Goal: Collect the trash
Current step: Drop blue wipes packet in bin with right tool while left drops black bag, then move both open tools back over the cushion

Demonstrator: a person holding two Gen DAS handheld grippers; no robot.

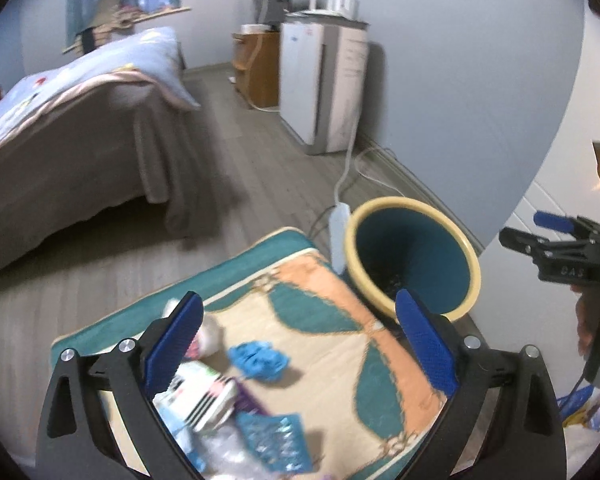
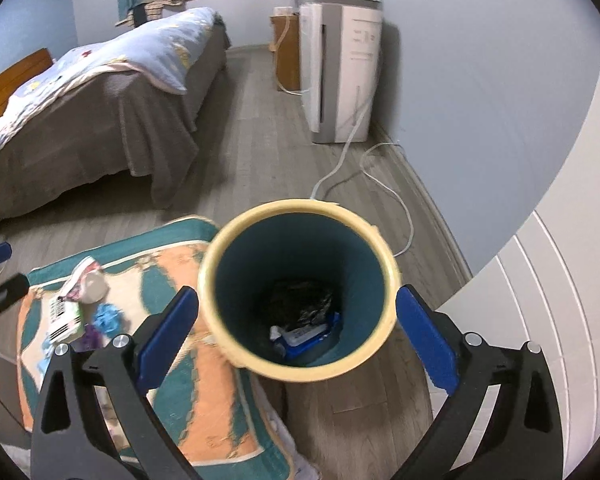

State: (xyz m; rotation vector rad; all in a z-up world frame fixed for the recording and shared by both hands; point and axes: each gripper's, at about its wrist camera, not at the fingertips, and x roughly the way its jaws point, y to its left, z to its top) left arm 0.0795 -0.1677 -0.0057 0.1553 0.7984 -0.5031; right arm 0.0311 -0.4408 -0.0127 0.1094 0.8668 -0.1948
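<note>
Left claw (image 1: pixel 300 344) was held wide, empty | litter (image 1: pixel 228 396) was seen on the rug (image 1: pixel 340 340) at 7 o'clock from the bin (image 1: pixel 412 264) | right claw (image 2: pixel 298 336) was spread wide over the bin | one piece is best pinched squarely.

Each gripper, left (image 1: pixel 300 344) and right (image 2: pixel 298 336), is built of black plastic arms fastened with silver screws, and blue ridged pads (image 1: pixel 176 344) are fitted inside the fingers.
</note>
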